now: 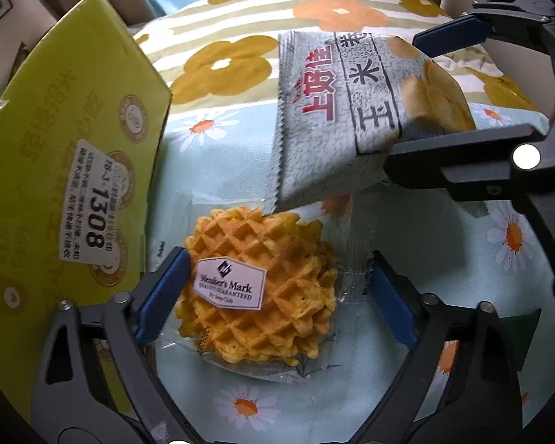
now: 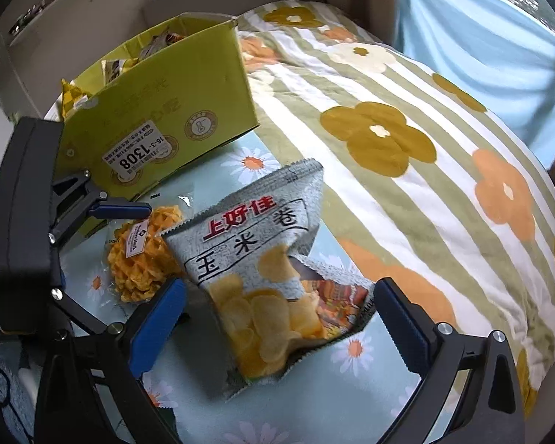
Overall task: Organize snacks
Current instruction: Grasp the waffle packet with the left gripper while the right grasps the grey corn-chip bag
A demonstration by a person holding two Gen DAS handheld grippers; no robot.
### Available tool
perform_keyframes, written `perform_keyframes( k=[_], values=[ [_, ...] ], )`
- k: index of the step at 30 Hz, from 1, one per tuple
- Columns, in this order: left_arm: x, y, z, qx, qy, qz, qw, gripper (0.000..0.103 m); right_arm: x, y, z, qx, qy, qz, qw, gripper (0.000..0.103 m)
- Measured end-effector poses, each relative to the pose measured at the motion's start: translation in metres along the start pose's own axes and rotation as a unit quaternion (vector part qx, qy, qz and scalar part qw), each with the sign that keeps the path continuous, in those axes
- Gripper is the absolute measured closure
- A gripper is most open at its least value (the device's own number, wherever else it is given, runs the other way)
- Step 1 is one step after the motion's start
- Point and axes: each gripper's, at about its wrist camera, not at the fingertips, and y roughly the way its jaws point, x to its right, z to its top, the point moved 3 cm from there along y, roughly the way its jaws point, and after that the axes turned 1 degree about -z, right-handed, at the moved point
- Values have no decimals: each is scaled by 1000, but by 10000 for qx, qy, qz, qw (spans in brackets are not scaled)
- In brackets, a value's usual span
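Note:
A wrapped waffle (image 1: 257, 294) with a Member's Mark label lies on the daisy-print sheet. My left gripper (image 1: 277, 288) is open, its blue pads on either side of the waffle. It also shows in the right wrist view (image 2: 140, 259). A grey corn-roll snack bag (image 2: 270, 270) lies partly over the waffle's edge. My right gripper (image 2: 281, 329) is open around the bag's lower end; in the left wrist view its fingers (image 1: 447, 40) straddle the bag (image 1: 351, 111). The bag looks lifted or tilted there, though the jaws stand wide.
A yellow-green cardboard box (image 2: 159, 111) with a "1308" label stands at the left, with several snack packs inside; it fills the left of the left wrist view (image 1: 66, 170). A flower-print duvet (image 2: 407, 129) lies behind and to the right.

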Motion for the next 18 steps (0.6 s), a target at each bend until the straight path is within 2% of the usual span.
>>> perform_keyframes(
  k=[4,8,9,11,13,18],
  values=[
    [-11,-6,-4,0,33,-57,10000,30,-3,11,3,-177,-379,-33,9991,2],
    [-11,-8,-5,15,128,-36,9999,32,-8,26,2,-489,-647,-150,9966,4],
    [-10,-8,-6,15,166,-17,9999,33,-11,31,1,-591,-727,-206,9954,17],
    [-9,-9,-6,12,237,41,9997,34,-16,33,-2,-650,-752,-19,9950,36],
    [-9,-11,-8,26,228,11,9997,35,-17,28,-4,-573,-680,-28,9960,43],
    [-6,-19,-11,108,347,-29,9993,41,-13,19,-14,-527,-437,-163,9975,44]
  ],
)
